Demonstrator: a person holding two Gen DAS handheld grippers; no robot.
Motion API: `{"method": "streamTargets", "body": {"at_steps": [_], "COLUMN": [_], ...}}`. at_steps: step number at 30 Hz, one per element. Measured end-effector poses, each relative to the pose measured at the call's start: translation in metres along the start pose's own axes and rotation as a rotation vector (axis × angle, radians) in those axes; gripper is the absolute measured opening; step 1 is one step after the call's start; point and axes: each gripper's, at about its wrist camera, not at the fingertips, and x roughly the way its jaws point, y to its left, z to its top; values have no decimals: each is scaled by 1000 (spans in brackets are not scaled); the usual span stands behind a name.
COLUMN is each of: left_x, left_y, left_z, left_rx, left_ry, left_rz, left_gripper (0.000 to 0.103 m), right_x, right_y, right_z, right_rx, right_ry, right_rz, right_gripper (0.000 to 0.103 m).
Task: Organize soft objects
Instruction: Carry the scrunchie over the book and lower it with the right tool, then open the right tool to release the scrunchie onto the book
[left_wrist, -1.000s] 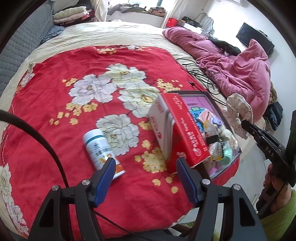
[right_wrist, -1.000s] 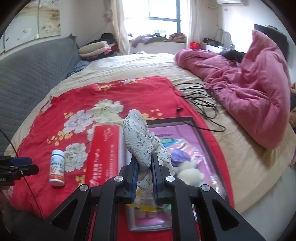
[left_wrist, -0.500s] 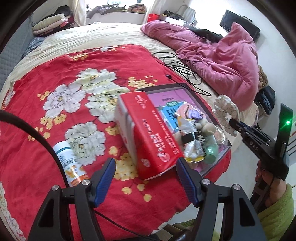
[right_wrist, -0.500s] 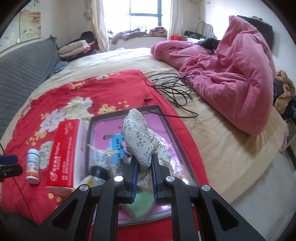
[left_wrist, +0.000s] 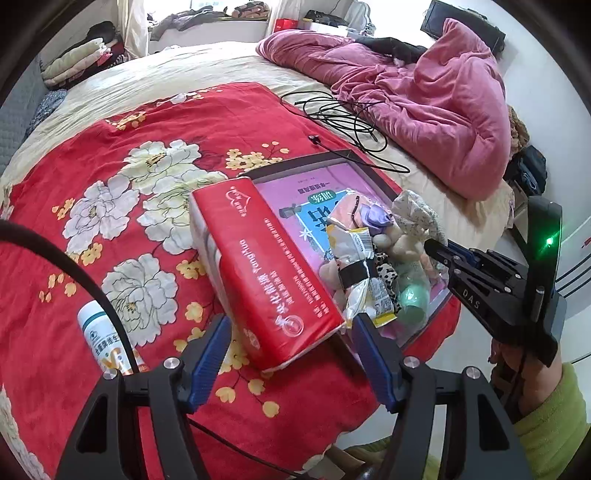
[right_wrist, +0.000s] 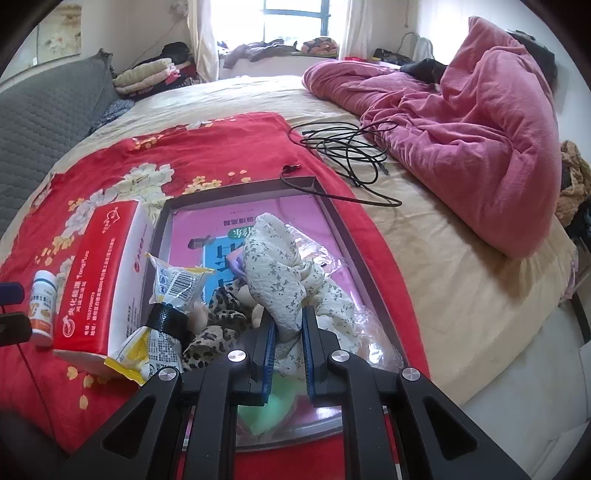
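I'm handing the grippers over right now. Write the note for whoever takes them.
Right gripper: shut on the floral cloth, held above the tray.
Left gripper: open, empty, over the near end of the red tissue pack.
Already in the tray: leopard scrunchie, snack packet, plush pieces.
On the red blanket: tissue pack against the tray's side, pill bottle.
Left: release the cloth into the tray.

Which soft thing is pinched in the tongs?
The cream floral scrunchie, pinched in the right tongs above the tray. The leopard-print scrunchie lies loose in the tray.
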Motion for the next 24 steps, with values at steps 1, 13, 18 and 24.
{"method": "streamTargets", "body": {"at_steps": [1, 13, 18, 24], "left_x": [2, 19, 18, 15], "left_y": [-2, -28, -27, -24], "left_z": [2, 18, 17, 14], "left_rx": [4, 56, 56, 50], "left_ry": [0, 5, 4, 3], "left_rz": [-3, -3, 2, 9], "left_gripper": [67, 67, 67, 67], "right_x": [1, 8, 4, -2], "right_y": [0, 6, 13, 22], "right_z": [0, -4, -7, -9], "right_rx": [0, -15, -26, -35], "right_ry": [2, 15, 10, 7], "right_rz": [9, 96, 116, 131], "right_gripper": [13, 35, 38, 51]}}
